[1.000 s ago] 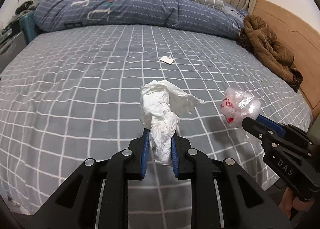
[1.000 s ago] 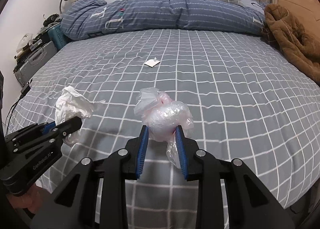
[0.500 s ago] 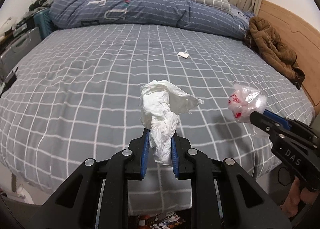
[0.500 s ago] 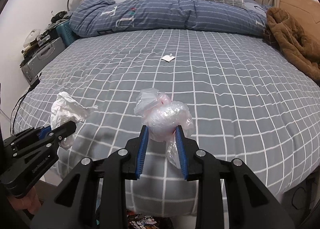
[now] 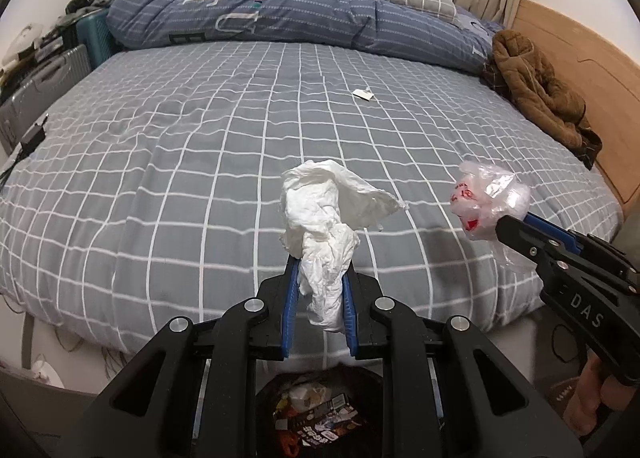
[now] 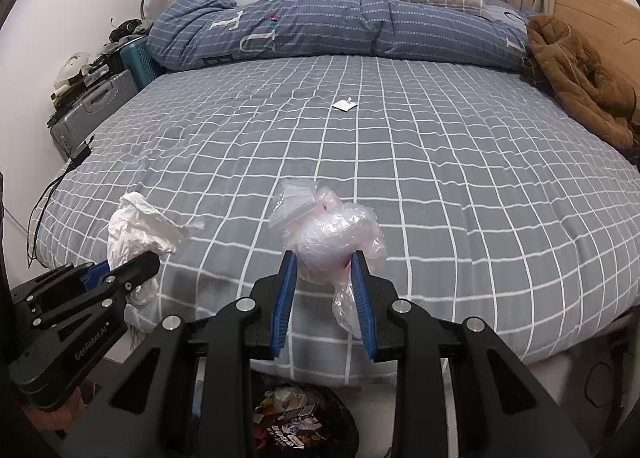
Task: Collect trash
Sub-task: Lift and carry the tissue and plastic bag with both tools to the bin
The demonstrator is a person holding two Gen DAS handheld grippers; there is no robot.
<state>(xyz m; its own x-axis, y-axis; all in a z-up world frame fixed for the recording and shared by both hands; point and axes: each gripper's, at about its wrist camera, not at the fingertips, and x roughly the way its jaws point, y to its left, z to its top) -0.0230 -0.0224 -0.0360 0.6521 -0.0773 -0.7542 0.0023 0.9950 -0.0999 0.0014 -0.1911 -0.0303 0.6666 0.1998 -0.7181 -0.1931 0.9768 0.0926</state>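
Both grippers are loaded up at the foot of the bed [image 5: 168,162]. The left gripper [image 5: 318,278] has its blue pads squeezed nearly together on a crumpled white tissue [image 5: 324,218], which sticks up above the fingertips and hangs a bit below them too. The right gripper [image 6: 326,278] is clamped on a balled-up clear plastic bag [image 6: 328,230] with a pinkish tint and some red print; its jaws sit a little wider than the left's because the bag is bulkier, and a loose tail of plastic dangles down along the right pad.

In the left view the right gripper [image 5: 504,224] shows up off to the right with the bag [image 5: 486,198] at its tip, and there's a bit of the person's hand [image 5: 592,398] underneath it.

Both bundles are in the air over the near edge of the grey checked bedspread, side by side but apart. Right below, on the floor against the bed, is a dark trash bin [image 6: 304,422] with wrappers already in it.

One small white scrap of paper [image 6: 344,105] lies out on the middle of the bed, well away from both grippers. A rolled blue quilt [image 6: 320,30] and a brown jacket [image 6: 580,78] sit at the far side.
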